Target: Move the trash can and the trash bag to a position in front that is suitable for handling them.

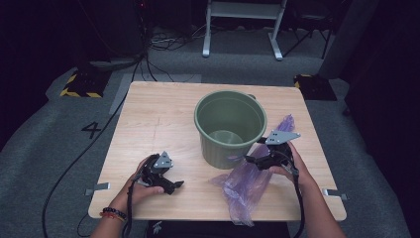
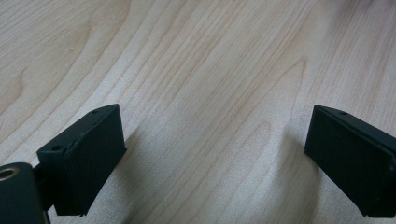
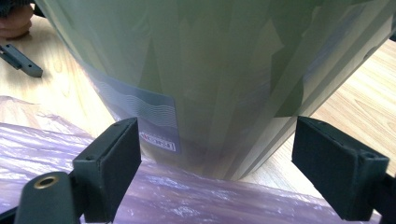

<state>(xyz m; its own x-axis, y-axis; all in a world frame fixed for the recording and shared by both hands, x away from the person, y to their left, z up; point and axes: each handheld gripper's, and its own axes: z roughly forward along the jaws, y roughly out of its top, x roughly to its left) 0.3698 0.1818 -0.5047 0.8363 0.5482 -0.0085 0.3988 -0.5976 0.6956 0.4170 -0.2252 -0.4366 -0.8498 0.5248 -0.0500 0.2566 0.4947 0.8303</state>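
Jaws on both of your grippers stand spread, pinching nothing. Your right gripper [image 1: 251,159] hovers over the purple bag [image 1: 247,184], which lies crumpled on the table [image 1: 158,114] just beside the green bucket [image 1: 230,126], at its right and front. Your left gripper [image 1: 171,186] rests near the table's front edge, well apart from the bag.
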